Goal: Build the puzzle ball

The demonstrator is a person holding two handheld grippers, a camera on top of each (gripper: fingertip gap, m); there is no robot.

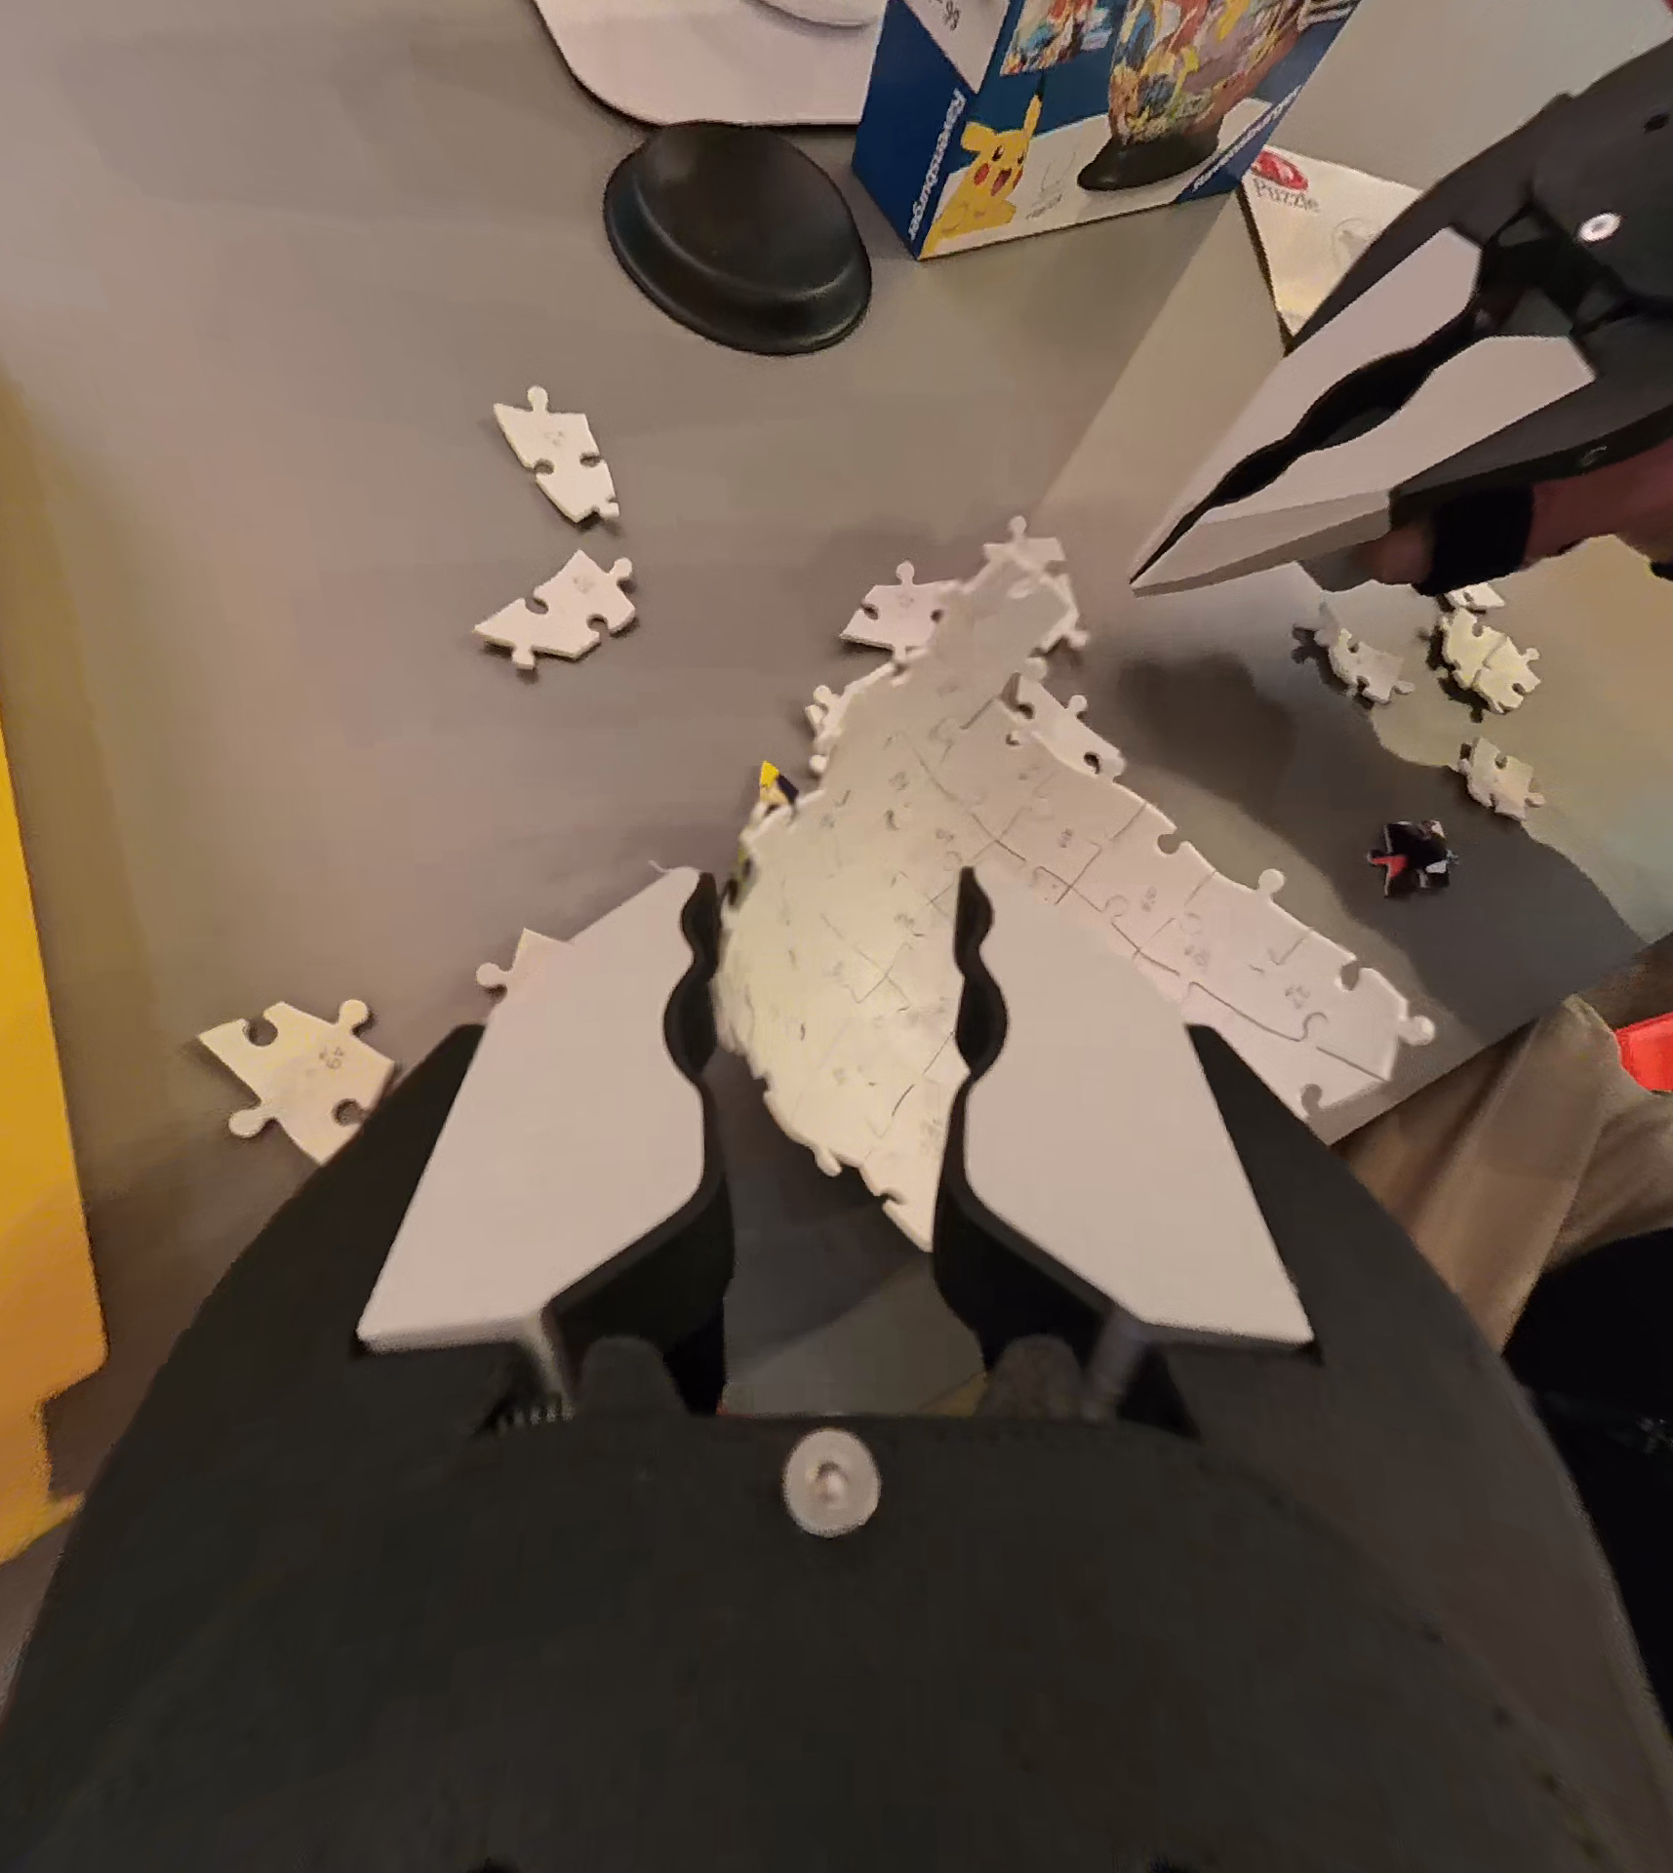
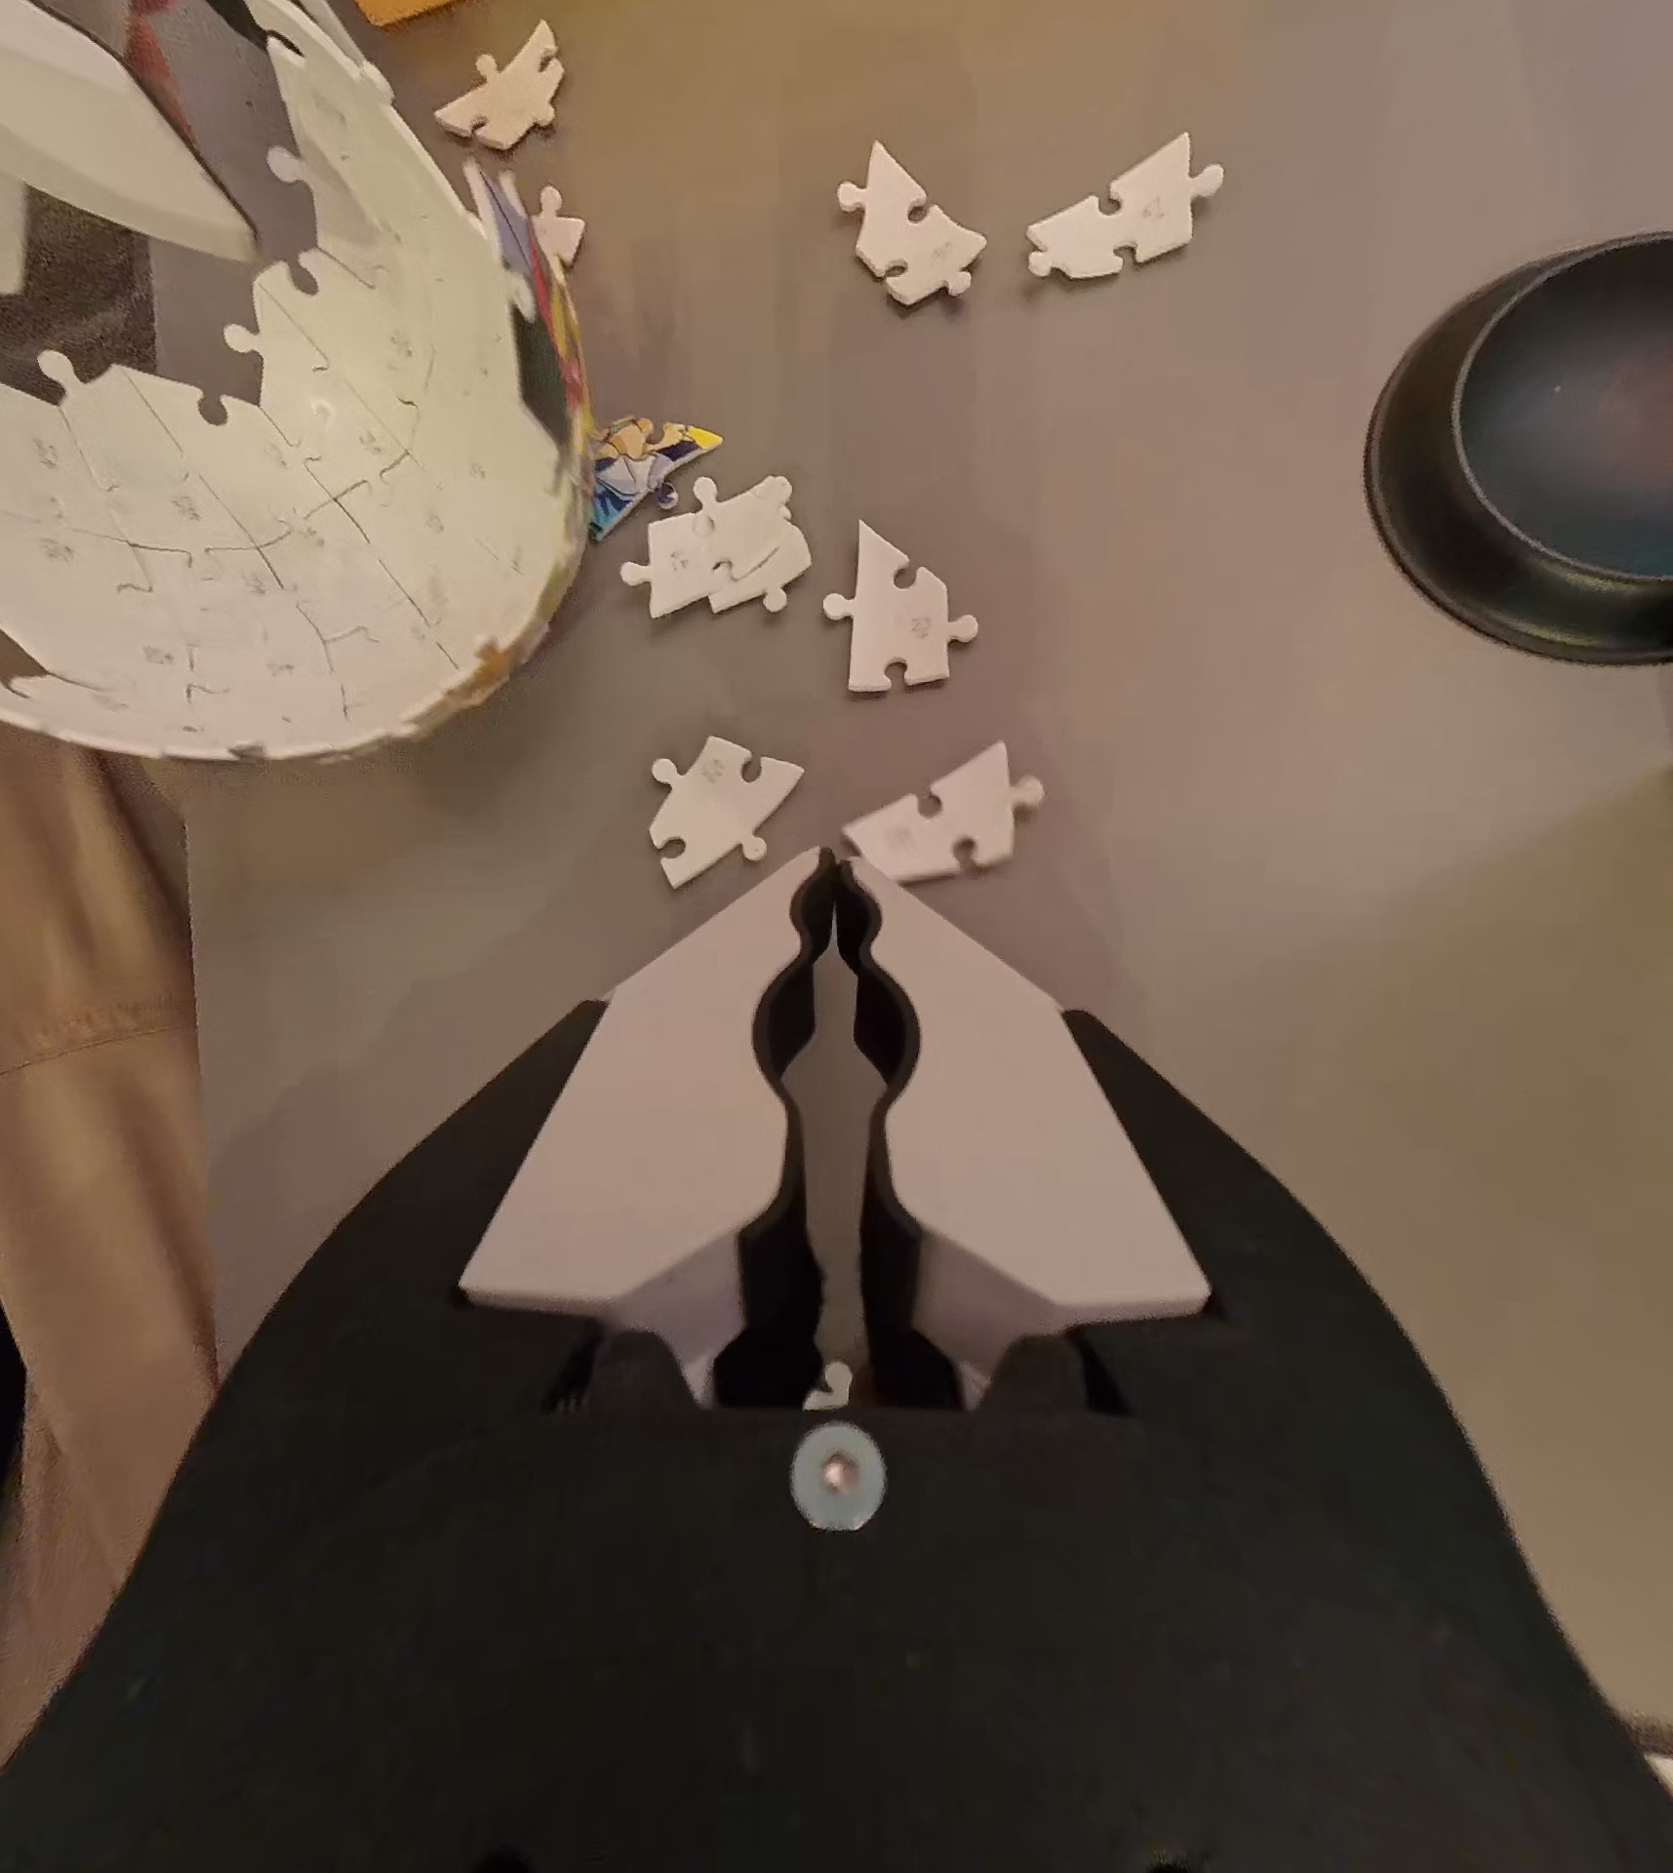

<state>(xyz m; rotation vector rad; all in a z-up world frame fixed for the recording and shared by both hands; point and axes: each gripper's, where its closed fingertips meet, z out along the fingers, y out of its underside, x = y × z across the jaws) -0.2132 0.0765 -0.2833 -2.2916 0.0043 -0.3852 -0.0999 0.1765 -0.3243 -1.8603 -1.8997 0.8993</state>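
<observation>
While the left gripper (image 1: 837,902) keeps its jaws spread around the rim of the partly built puzzle ball (image 1: 923,912), that curved shell of joined white pieces is held off the grey surface (image 1: 305,507), near the edge closest to the person. Whether the jaws actually clamp the shell wall cannot be told; in the right wrist view one white finger of this gripper reaches inside the shell (image 2: 204,476). The right gripper (image 2: 830,862) has its jaws pressed together at the tips and carries nothing between them. It hovers above two loose pieces, one (image 2: 720,811) just left of the tips and one (image 2: 943,826) just right of them.

More loose pieces (image 2: 913,228) lie white side up toward the middle of the surface, along with a colour-side-up piece (image 2: 650,466) beside the shell. A black stand (image 2: 1582,446) sits farther out, near the puzzle box (image 1: 1065,111) at the far edge.

Step in hand, as judged: selection of the next piece, with the shell roughly half complete and a wide opening remaining. The next move calls for the right jaws to part, descend over a chosen piece, and pinch it by an edge. These pieces lie flat, so a thin edge grip may slip. The piece must then be carried to the matching gap on the rim and its tabs pressed home while the left gripper steadies the shell.
</observation>
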